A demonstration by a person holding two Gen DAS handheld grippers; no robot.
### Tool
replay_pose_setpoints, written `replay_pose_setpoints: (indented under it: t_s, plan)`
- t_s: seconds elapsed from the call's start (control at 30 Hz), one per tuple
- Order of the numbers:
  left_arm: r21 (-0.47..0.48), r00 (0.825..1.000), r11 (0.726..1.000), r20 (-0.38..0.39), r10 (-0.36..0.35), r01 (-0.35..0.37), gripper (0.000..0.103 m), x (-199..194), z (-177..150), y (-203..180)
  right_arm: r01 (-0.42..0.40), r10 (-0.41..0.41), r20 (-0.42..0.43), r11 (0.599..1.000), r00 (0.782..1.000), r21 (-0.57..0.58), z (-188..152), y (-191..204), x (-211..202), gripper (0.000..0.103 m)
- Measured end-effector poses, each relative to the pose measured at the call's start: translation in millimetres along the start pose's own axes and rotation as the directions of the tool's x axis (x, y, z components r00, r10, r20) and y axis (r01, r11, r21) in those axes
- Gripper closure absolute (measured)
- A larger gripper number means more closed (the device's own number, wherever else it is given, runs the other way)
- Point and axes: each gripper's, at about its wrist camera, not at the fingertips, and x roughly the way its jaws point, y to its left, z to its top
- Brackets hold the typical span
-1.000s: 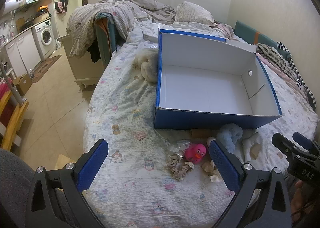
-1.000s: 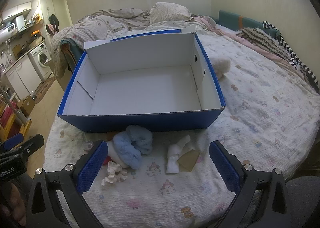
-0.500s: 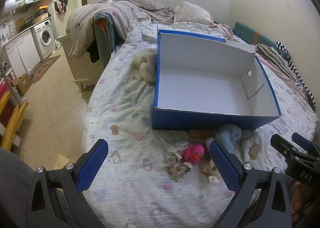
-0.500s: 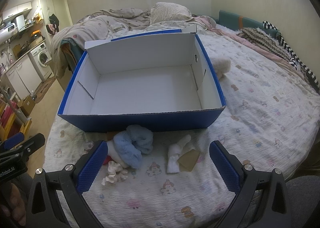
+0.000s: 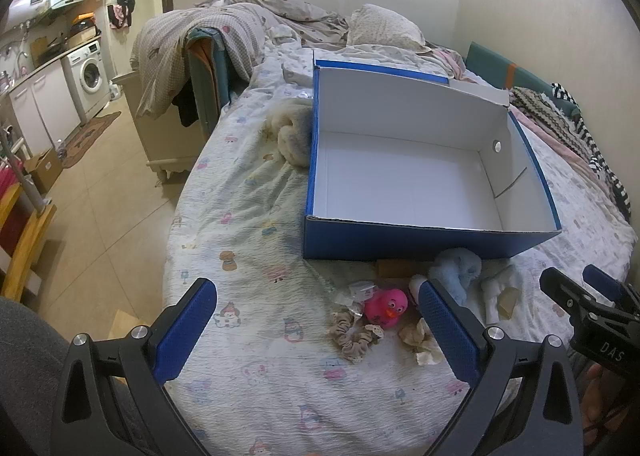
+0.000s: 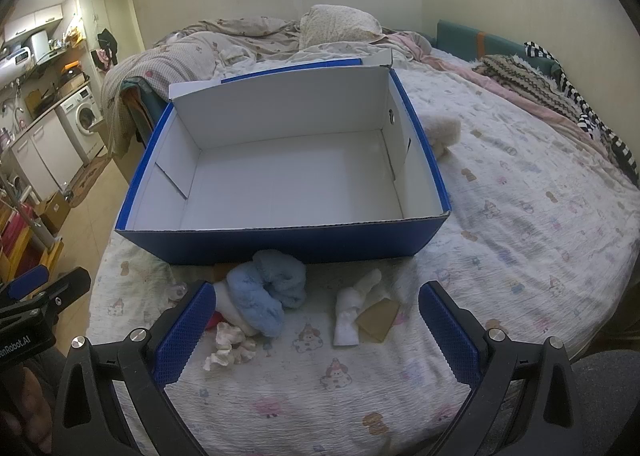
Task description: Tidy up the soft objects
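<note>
We hold the left gripper (image 5: 316,330) low in the frame, its jaws spread wide with nothing between them, above the printed bedsheet (image 5: 240,216). The right gripper (image 6: 314,332) is the same: wide open, empty, at the bottom of its own view. In the centre of both views sits the blue box (image 5: 400,244), white inside and with nothing in it. Just in front of its near wall we see the soft things lying on the sheet: a pink rubber duck (image 5: 386,306), a beige scrunchie (image 5: 354,338) beside it to the lower left, a crumpled cream cloth (image 5: 420,340) by the right finger, and a fluffy light-blue bundle (image 6: 268,292) close to the box. Right of that bundle lies a rolled white sock (image 6: 352,310), touching a brown card (image 6: 378,320). A cream fuzzy bundle (image 5: 292,136) rests against the box's left wall, centre-left of the left view.
</note>
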Motion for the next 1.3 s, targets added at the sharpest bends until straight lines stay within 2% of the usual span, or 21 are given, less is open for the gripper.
replay_pose_setpoints:
  t_s: [1.3]
  plan:
    - [0.002,1.0,1.0,-0.006,0.001,-0.001,0.002,2.3,-2.1,1.0,0.0,0.0,-0.002,1.0,1.0,0.003,0.0,0.9,0.1,0.0]
